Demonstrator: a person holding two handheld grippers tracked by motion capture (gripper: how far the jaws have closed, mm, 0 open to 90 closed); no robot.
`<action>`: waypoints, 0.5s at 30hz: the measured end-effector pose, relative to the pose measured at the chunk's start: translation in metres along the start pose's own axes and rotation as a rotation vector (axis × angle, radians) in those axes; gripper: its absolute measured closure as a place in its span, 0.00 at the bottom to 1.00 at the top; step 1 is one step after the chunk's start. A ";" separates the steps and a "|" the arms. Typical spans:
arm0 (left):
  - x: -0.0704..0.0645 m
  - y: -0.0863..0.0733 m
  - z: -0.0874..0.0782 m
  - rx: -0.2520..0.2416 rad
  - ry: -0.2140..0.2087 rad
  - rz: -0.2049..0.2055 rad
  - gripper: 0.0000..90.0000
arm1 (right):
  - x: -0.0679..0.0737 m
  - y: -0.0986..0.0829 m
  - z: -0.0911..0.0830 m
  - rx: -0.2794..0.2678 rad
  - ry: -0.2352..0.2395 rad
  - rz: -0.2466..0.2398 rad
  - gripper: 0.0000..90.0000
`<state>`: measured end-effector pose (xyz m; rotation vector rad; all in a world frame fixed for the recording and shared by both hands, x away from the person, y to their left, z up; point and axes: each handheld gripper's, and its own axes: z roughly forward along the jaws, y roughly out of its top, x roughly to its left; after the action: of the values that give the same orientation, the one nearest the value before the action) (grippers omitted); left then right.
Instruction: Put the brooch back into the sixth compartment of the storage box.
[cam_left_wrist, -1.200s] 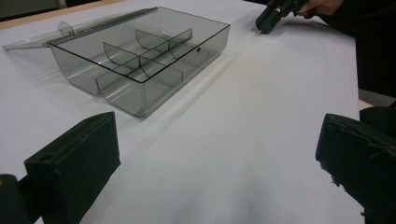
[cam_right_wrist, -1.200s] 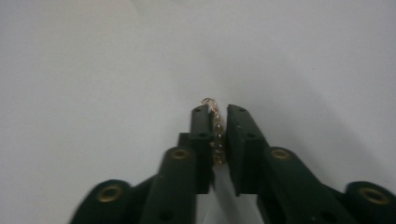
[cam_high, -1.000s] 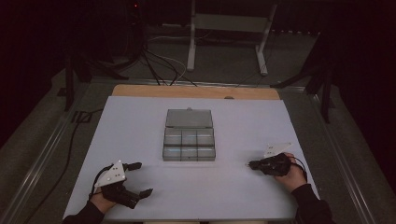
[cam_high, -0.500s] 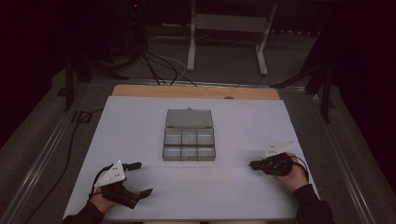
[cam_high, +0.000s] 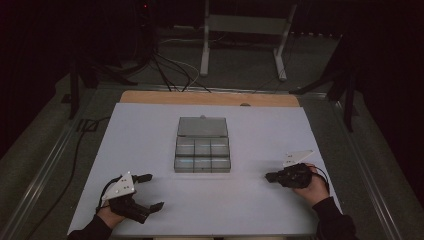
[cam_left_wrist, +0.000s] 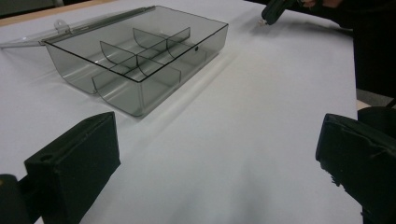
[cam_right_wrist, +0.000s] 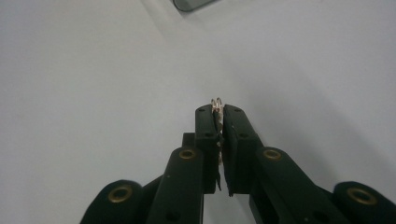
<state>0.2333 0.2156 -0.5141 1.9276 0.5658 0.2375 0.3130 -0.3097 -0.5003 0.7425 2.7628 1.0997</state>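
The right claw (cam_right_wrist: 218, 108) is clamped on a small metal ring (cam_right_wrist: 216, 101); the left claw (cam_high: 150, 191) rests spread wide. The divided box (cam_high: 202, 154) sits mid-counter (cam_high: 260, 210), lid laid back. Likely step — carry the ring over one compartment, lower, then release.

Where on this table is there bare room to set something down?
Bare white sheet lies on both sides of the open compartment box, and between it and the near edge, bordered by the left tongs and right tongs. Nowhere crowded.
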 end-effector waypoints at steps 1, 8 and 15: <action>0.000 0.000 0.000 0.000 -0.001 0.000 0.01 | 0.000 0.001 0.000 0.003 0.004 0.008 0.95; 0.001 0.000 -0.001 -0.005 0.002 -0.003 0.01 | 0.000 0.009 -0.002 0.001 0.010 0.020 0.95; 0.000 0.000 -0.001 -0.005 0.001 -0.001 0.01 | 0.001 0.018 0.001 -0.006 0.020 0.025 0.95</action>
<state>0.2332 0.2163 -0.5138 1.9223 0.5662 0.2389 0.3196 -0.2971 -0.4884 0.7712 2.7730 1.1252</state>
